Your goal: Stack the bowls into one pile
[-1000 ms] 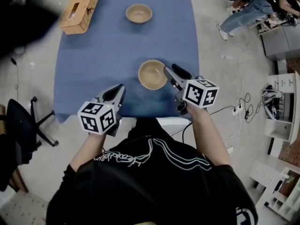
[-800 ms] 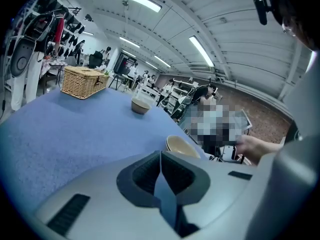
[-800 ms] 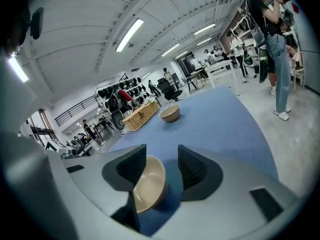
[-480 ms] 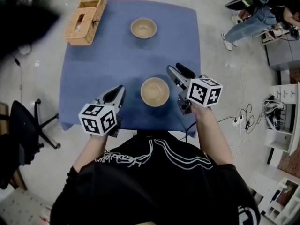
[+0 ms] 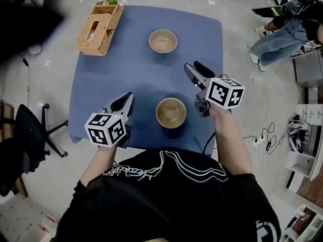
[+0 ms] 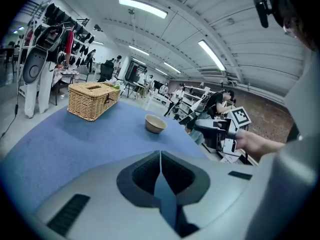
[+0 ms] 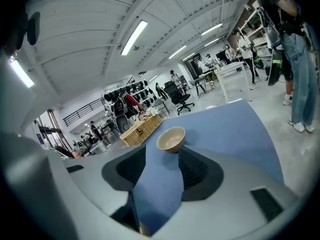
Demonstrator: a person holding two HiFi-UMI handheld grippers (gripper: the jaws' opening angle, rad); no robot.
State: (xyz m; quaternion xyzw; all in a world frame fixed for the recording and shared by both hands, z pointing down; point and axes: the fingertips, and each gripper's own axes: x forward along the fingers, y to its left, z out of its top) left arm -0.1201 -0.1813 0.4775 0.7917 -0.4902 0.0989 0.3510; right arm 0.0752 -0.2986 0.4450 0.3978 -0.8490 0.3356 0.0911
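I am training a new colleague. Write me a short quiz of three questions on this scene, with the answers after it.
1. Short answer: are the near bowl and the far bowl already stacked?
2. True or false: the left gripper has its jaws together and holds nothing.
3. Where does the wicker basket stand?
A. at the far left corner of the table
B. between the two bowls
C. inside a bowl

Key
1. No. They stand apart on the blue tablecloth.
2. True.
3. A.
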